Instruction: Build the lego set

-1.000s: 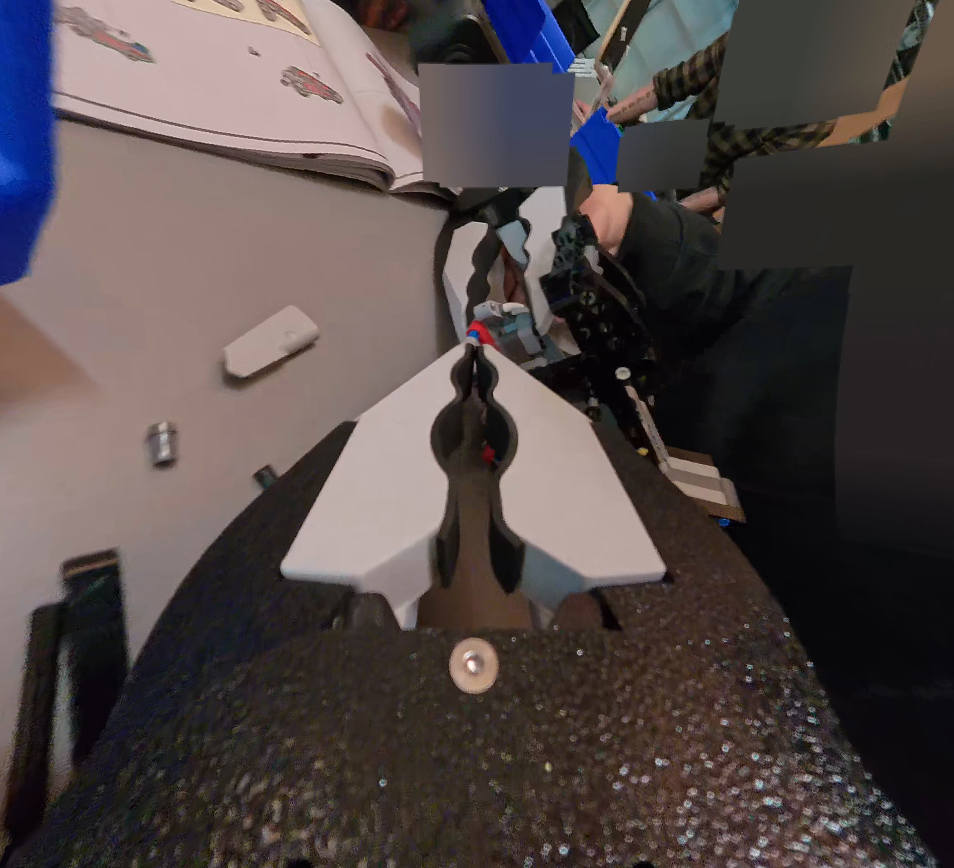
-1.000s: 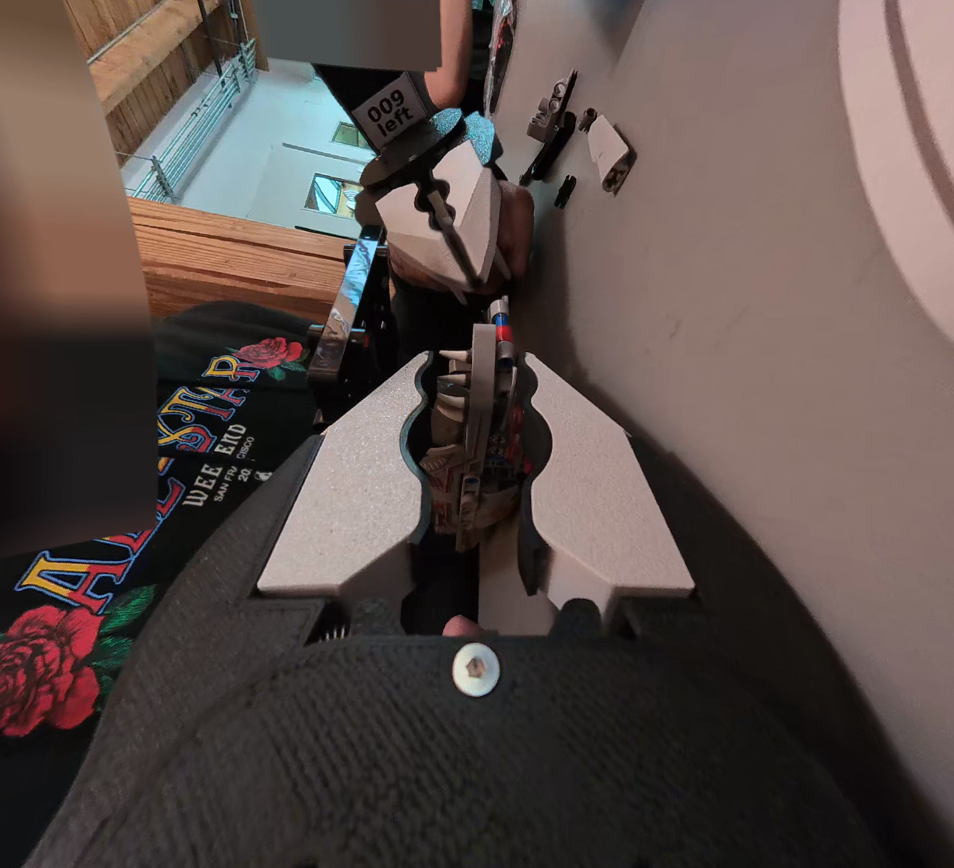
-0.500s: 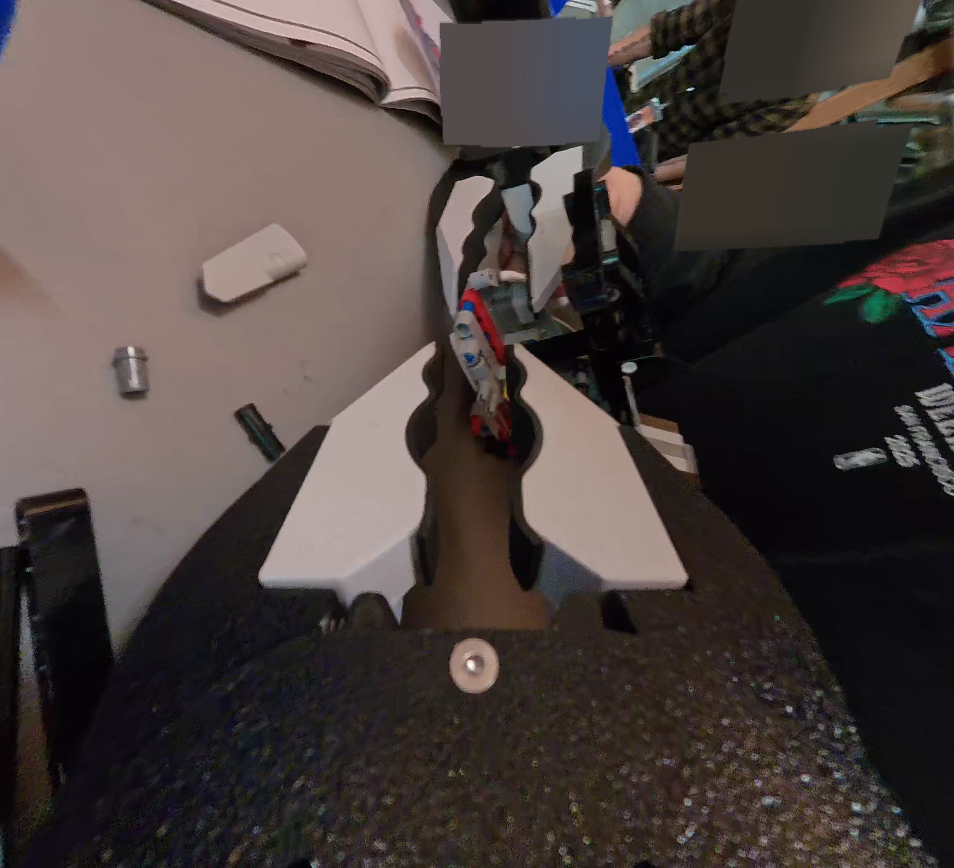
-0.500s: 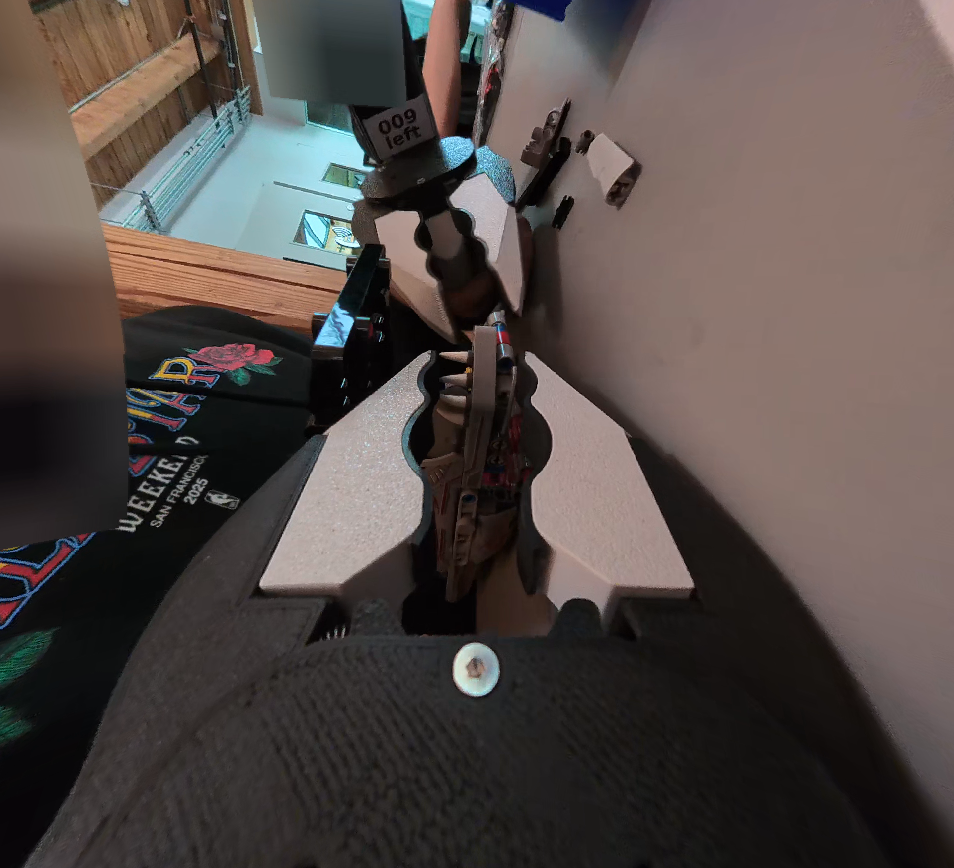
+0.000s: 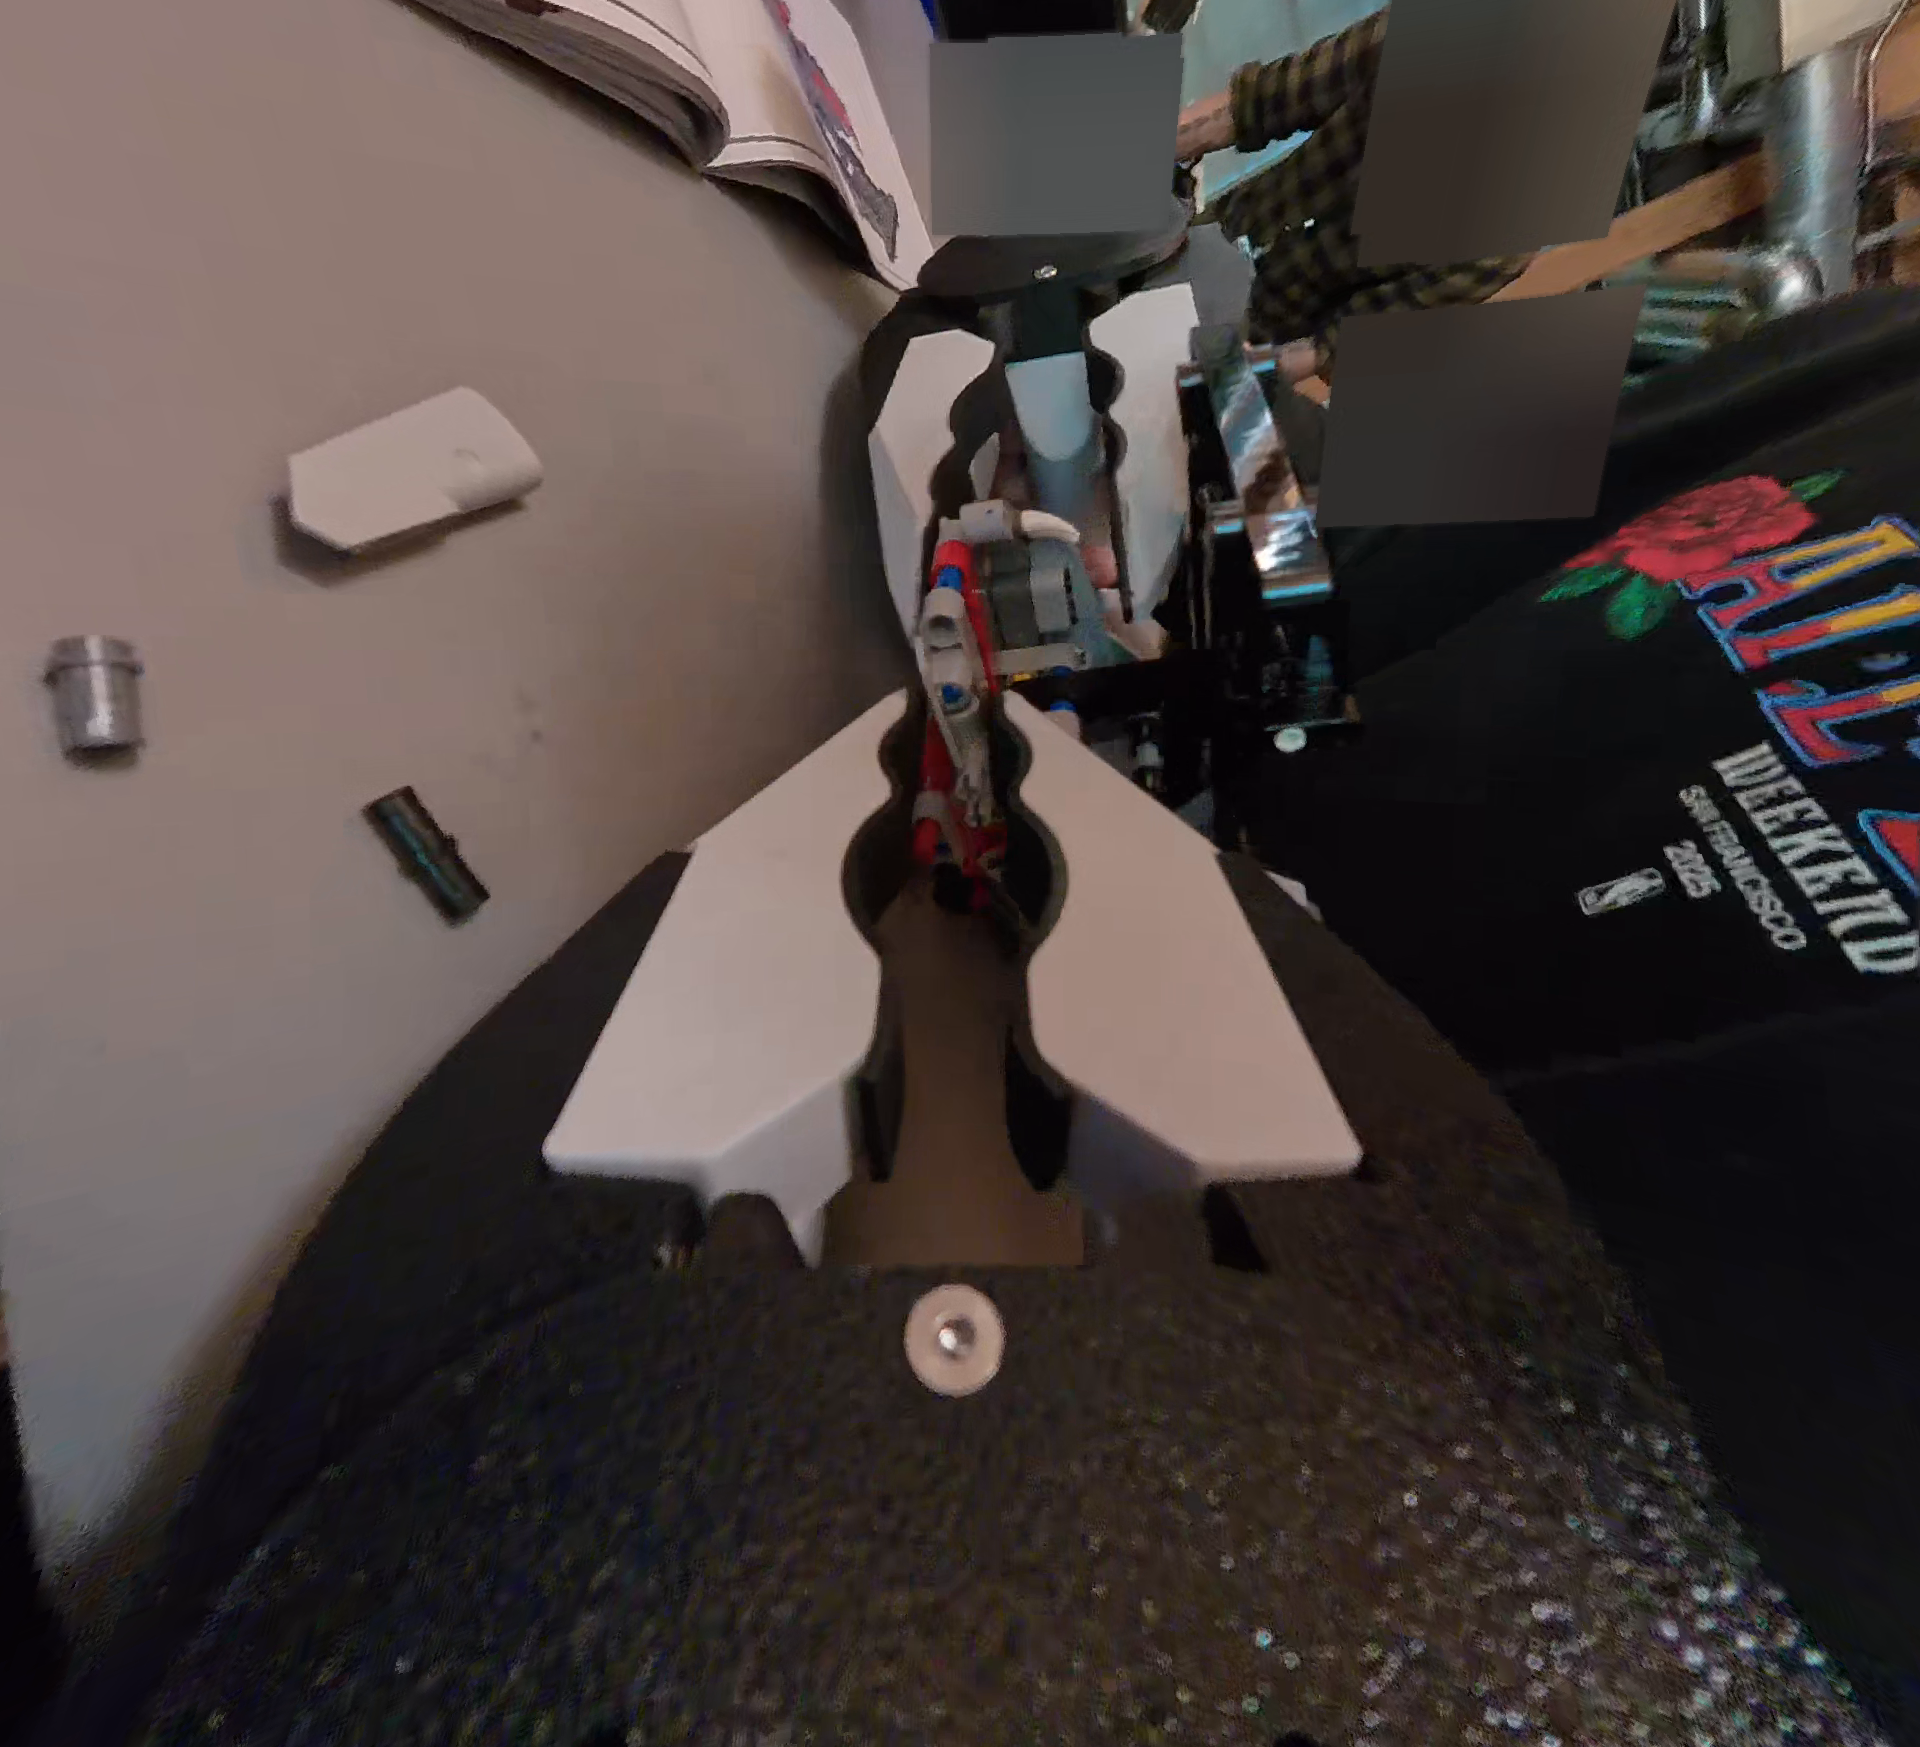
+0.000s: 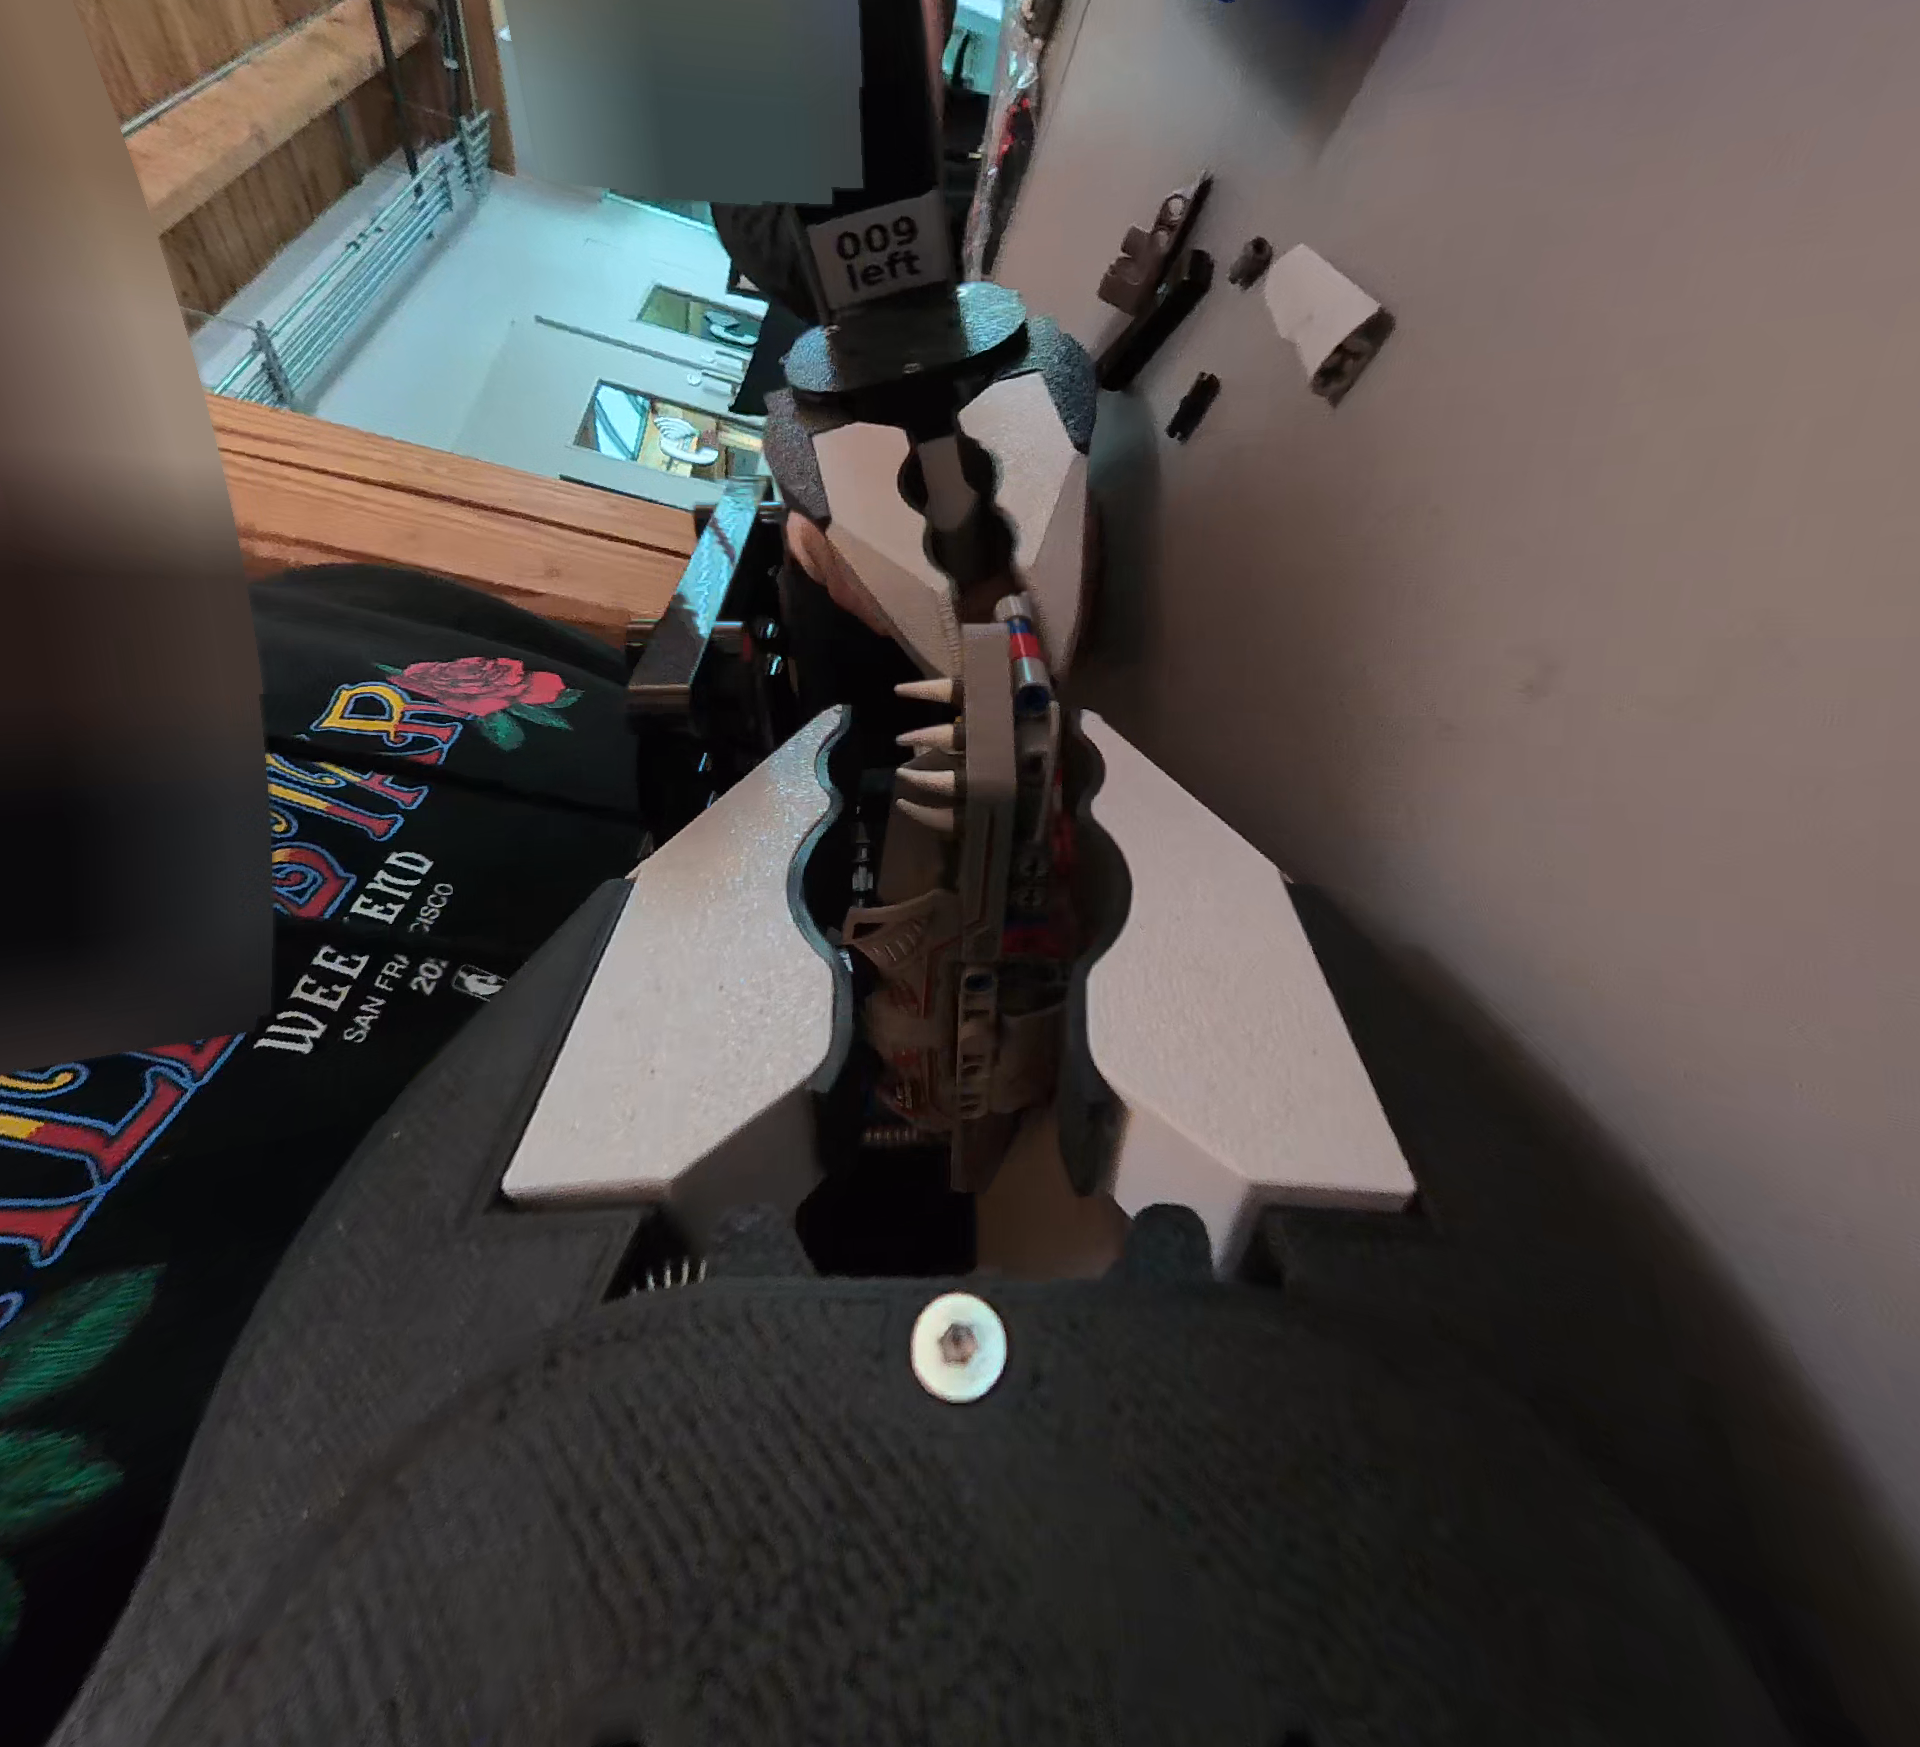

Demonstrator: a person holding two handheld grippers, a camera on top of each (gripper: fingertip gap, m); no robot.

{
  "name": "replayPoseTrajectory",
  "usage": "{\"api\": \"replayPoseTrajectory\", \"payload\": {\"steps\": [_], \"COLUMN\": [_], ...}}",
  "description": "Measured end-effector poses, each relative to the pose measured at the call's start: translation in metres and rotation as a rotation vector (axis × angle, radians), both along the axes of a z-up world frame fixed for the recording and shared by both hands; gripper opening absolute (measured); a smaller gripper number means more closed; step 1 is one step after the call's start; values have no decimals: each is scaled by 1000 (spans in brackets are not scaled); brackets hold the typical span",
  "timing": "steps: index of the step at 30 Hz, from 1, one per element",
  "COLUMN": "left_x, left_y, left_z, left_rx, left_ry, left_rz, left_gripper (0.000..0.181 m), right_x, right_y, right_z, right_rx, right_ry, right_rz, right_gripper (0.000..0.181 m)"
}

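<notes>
Red and grey, the beam (image 5: 954, 741) sits pinched in your left gripper (image 5: 961, 767), long axis running straight ahead into the toothed model (image 6: 982, 876) clamped in your right gripper (image 6: 961, 866) (tips nearly meeting).

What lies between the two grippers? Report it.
The lego assembly bridges them, clamped in the left gripper and right gripper; the left wrist view shows it.

a white label (image 6: 879, 253) on the left gripper's (image 6: 961, 554) stem and a black shirt (image 5: 1714, 762) bear print.
</notes>
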State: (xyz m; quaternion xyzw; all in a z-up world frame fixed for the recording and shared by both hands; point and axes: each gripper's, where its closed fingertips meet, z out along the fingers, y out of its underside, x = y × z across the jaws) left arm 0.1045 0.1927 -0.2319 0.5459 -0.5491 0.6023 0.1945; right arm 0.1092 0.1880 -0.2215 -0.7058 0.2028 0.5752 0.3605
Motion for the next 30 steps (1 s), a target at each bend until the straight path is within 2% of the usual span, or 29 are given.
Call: {"api": "replayPoseTrajectory", "payload": {"steps": [7,9,13,18,23,27,30], "left_x": [-2,-2,0,1,1,0,0], "left_y": [-3,-3,-2,-1,-1,-2,-2], "left_z": [1,1,1,1,1,1,1], "left_rx": [-8,0,-6,-28,-23,-17,-13], "left_ry": [-17,-26,-24,-5,-12,-16,-19], "left_rz": [-29,-26,-10,-11,-6,-11,-12], "left_gripper": [7,8,7,6,7,7,7], "right_x": [-7,0,8,4,7,9,8], "right_y": [-13,-17,-23,-24,-22,-19,-19], "right_z": [-3,-1,-3,-2,-5,0,-2], "right_rx": [-12,10,27,52,33,56,43], "right_ry": [60,57,53,13,6,46,29], "right_rz": [-18,-69,-135,-131,-155,-166,-160], "right_gripper": [39,40,31,33,26,34,28]}}
